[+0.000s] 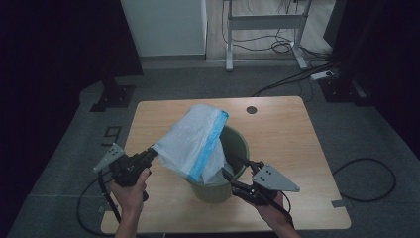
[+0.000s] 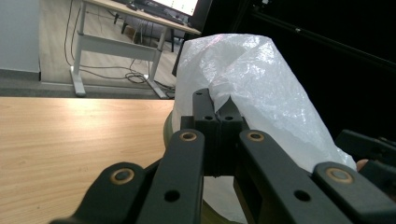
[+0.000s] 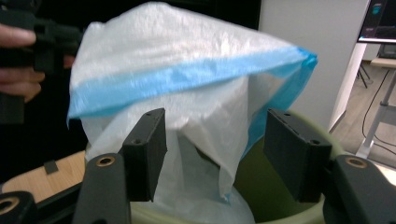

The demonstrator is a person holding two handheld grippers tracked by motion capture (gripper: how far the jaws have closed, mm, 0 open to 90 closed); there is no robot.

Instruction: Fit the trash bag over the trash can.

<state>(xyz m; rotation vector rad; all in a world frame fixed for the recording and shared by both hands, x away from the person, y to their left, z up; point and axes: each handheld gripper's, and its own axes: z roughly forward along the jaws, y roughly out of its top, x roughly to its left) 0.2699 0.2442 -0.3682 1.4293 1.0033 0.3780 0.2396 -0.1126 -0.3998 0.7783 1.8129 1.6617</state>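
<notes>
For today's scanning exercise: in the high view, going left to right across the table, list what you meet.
left gripper shut on the bag's edge → white plastic bag with a blue band → green bin → right gripper, jaws open at the bin's rim.

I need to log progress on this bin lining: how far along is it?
Done: the bag's lower end already sits inside the green bin. In hand: the left gripper is shut on the bag's edge, holding it up; the right gripper is open at the rim. Left: spreading the blue-banded mouth over the rim.
</notes>
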